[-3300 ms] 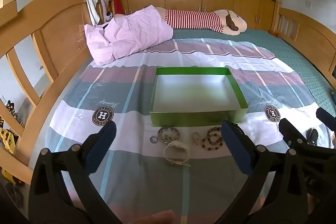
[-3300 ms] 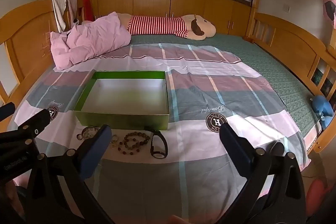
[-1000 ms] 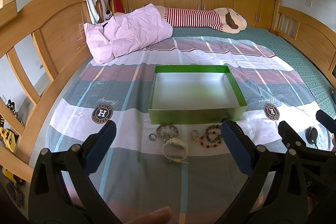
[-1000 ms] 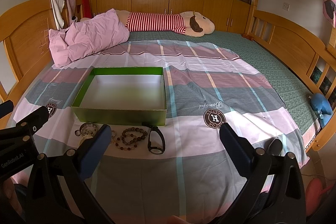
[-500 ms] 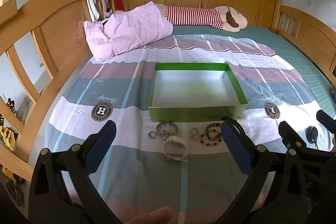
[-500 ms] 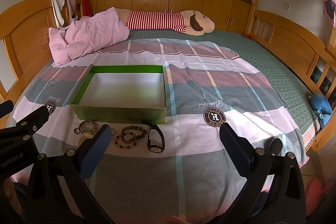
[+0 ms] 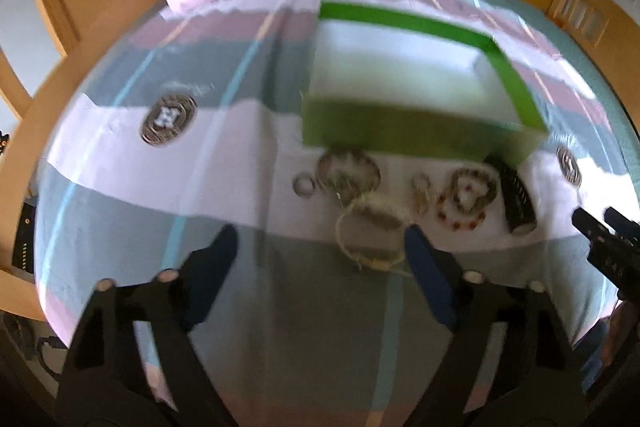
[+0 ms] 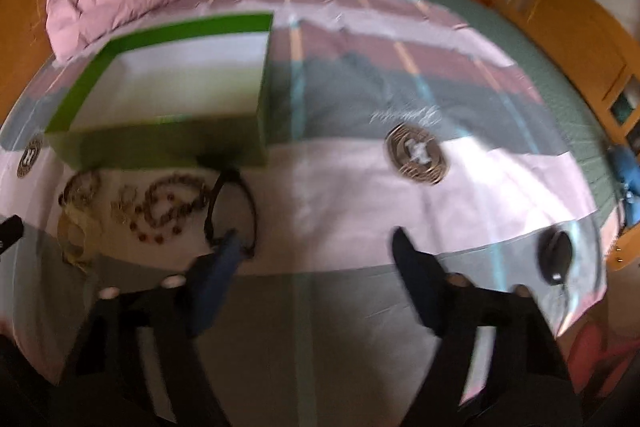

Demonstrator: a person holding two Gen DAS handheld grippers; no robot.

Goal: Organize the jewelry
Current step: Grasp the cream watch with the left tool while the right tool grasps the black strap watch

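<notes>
The bed (image 8: 360,307) is bounded by wooden rails on both sides, and a wide stretch of striped sheet is left bare right of the jewelry. Both claws are angled steeply down at it. The left claw (image 7: 320,247) is seen closing, nothing between its blue pads, above a pale woven bracelet (image 7: 370,233). The right claw (image 8: 316,251) is likewise closing on nothing, beside a black band (image 8: 232,211). A beaded bracelet (image 8: 172,207) lies just before the shallow green box (image 8: 160,147).

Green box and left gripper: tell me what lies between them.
In the left wrist view, jewelry lies between the green box and the left gripper: a bracelet, a small ring, and a pale watch.
</notes>
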